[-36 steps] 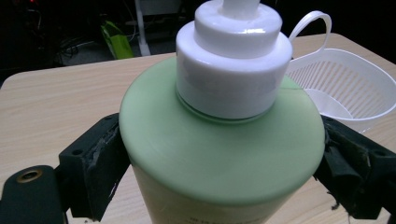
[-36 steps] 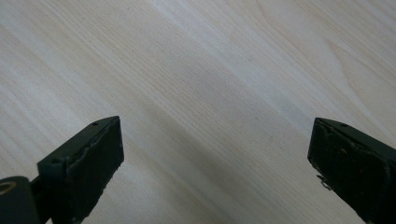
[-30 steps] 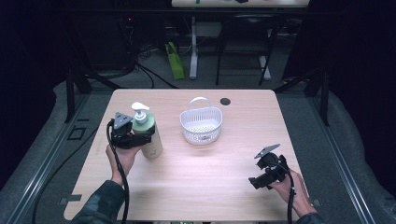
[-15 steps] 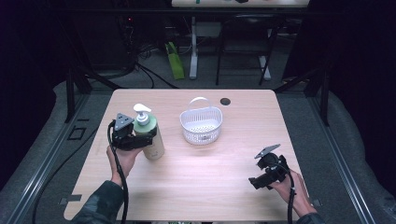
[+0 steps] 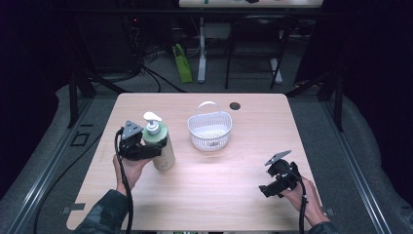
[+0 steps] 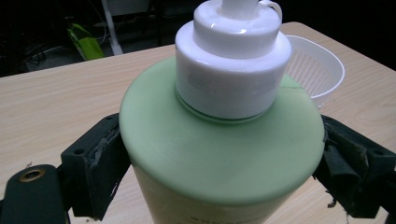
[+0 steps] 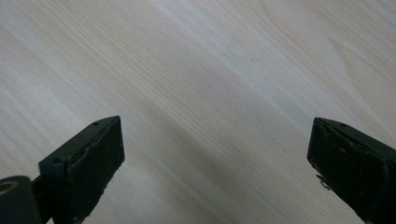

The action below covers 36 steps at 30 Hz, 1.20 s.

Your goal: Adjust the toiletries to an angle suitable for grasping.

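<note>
Left gripper [image 5: 152, 148] stays clamped on the bottle [image 5: 160, 145], jaws pressed to both sides below its green shoulder, upright at table [image 5: 234, 190] left, well apart from basket [image 5: 210, 129]. Nothing has shifted in 1 second; the hold looks settled, likely ready to lift. Right gripper [image 5: 267, 190] idles near the right edge, jaws wide apart over bare wood.

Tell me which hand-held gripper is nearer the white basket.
Left. The left hand-held gripper, shut on the pump bottle, sits just left of the white basket. The right hand-held gripper is open, empty, near the table's front right.
</note>
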Motion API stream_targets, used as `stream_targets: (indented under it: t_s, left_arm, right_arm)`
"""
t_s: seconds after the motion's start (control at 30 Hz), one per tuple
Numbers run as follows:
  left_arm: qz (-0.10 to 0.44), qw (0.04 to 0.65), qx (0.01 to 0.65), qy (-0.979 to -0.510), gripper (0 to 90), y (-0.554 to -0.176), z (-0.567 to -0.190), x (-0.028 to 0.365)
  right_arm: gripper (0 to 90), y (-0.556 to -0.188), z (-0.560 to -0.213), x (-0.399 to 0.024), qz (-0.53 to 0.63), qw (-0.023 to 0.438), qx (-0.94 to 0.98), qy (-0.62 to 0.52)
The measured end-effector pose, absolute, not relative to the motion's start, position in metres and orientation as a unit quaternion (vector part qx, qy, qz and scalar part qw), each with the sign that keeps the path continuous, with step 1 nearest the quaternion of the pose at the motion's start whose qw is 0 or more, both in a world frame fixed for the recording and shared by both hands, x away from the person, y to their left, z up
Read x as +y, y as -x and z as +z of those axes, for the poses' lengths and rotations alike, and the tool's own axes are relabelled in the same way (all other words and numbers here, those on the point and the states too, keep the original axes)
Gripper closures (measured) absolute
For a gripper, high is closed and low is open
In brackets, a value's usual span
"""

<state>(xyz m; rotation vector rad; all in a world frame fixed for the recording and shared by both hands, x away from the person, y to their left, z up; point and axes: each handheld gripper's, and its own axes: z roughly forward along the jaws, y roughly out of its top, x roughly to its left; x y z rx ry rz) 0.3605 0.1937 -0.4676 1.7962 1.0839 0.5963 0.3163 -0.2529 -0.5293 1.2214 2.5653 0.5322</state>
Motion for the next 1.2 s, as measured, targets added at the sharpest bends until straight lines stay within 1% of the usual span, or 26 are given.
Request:
stream_targets:
  t_s: [0.4, 0.6, 1.2]
  left_arm:
    - [0.232, 0.465, 0.428, -0.740, 11.7, -0.355, -0.467, 0.190]
    - [0.226, 0.465, 0.422, -0.745, 11.7, -0.350, -0.466, 0.188]
    - [0.210, 0.464, 0.400, -0.762, 11.6, -0.339, -0.464, 0.174]
  right_arm:
    - [3.4, -0.318, -0.527, -0.252, 0.189, 0.126, 0.881, -0.415]
    - [3.3, -0.318, -0.531, -0.250, 0.183, 0.119, 0.884, -0.413]
    - [3.3, -0.318, -0.530, -0.252, 0.187, 0.124, 0.882, -0.414]
